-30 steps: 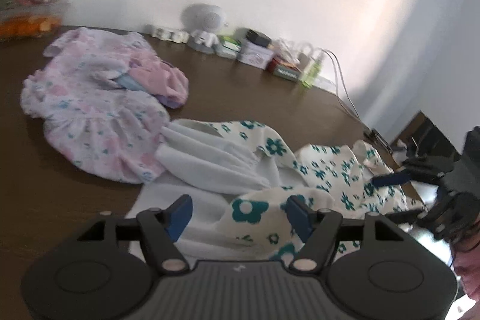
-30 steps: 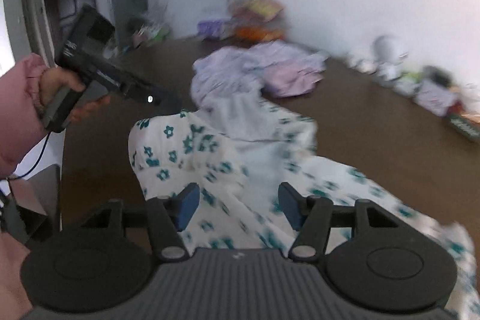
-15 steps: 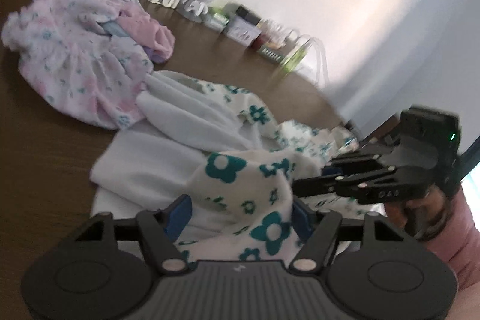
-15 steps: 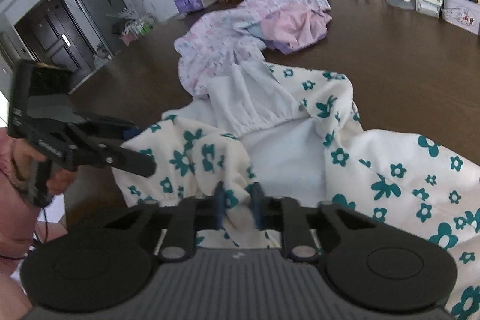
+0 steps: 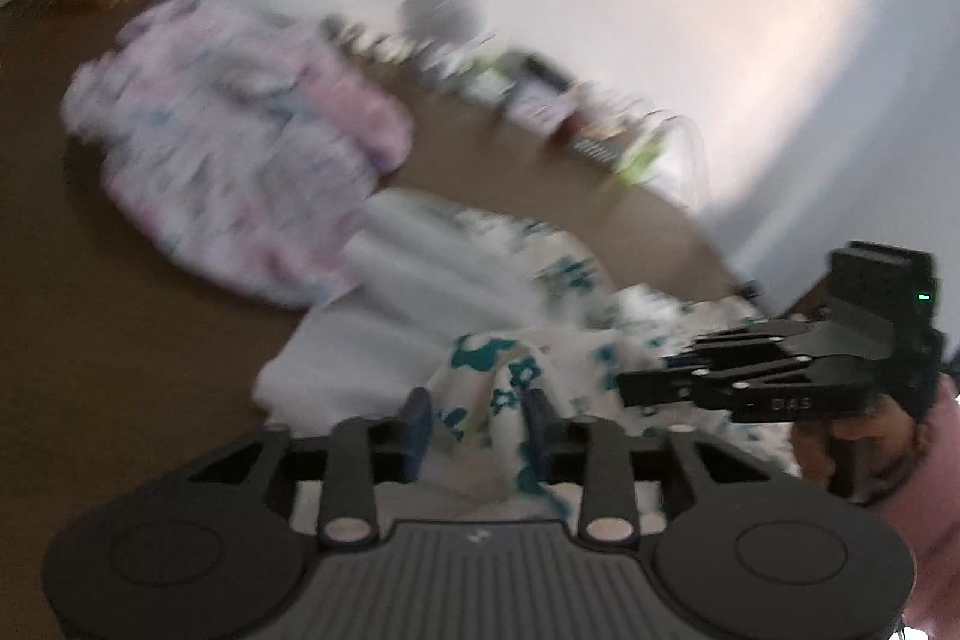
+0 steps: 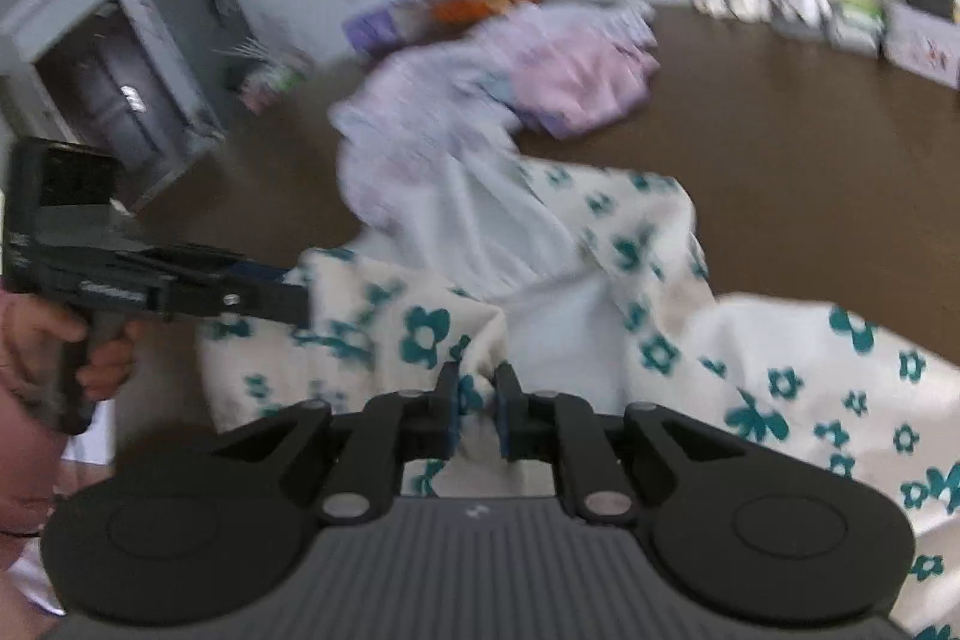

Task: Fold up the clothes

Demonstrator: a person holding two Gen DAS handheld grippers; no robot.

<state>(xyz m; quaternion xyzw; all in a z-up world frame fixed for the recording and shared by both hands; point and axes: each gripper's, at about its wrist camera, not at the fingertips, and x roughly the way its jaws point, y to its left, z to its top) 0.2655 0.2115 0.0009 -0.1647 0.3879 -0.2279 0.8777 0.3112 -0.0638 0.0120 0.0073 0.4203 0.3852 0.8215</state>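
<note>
Pointing down-forward, right tool [image 6: 477, 403] pinches the floral garment [image 6: 600, 292] on the brown surface [image 6: 810, 172]; left tool [image 5: 474, 424] closing around a fold. Only the right view shows the door [image 6: 114, 100].

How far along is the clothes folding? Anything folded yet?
Nothing looks folded. The flowered garment lies crumpled on the table, and the pink pile behind it is untouched. In hand: the right tongs pinch a bunch of the flowered cloth, and the left tongs are closing on another bunch. Left: spreading and folding this garment, then the pink pile.
</note>
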